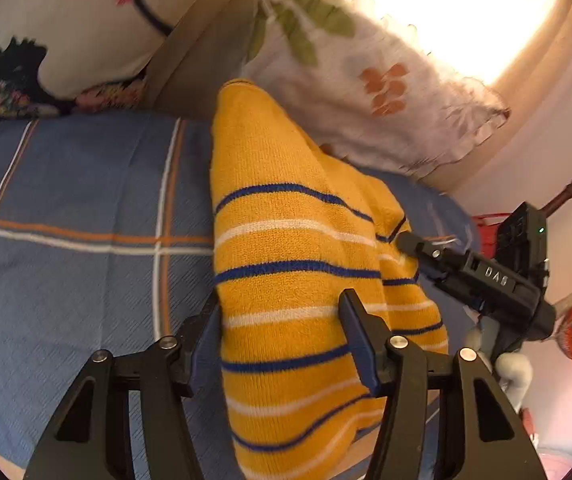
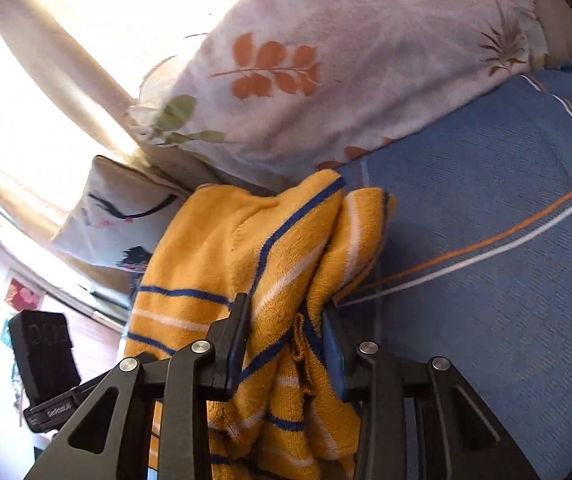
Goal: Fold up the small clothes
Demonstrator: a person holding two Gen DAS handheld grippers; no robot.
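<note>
A small yellow knit sweater (image 1: pixel 286 248) with blue and white stripes is held up over a blue plaid bed. My left gripper (image 1: pixel 281 312) is shut on its lower part, with the cloth between the jaws. My right gripper (image 2: pixel 286 312) is shut on a bunched part of the same sweater (image 2: pixel 245 248). In the left wrist view the right gripper (image 1: pixel 406 242) shows from the side, clamped on the sweater's right edge. In the right wrist view part of the left gripper's body (image 2: pixel 43 356) shows at the lower left.
The blue bedspread (image 1: pixel 85 216) with white and orange lines spreads to the left and below. A white pillow with leaf prints (image 1: pixel 366 80) lies at the head of the bed. Another floral pillow (image 1: pixel 65 20) lies at the upper left. A bright window (image 1: pixel 466 8) is behind.
</note>
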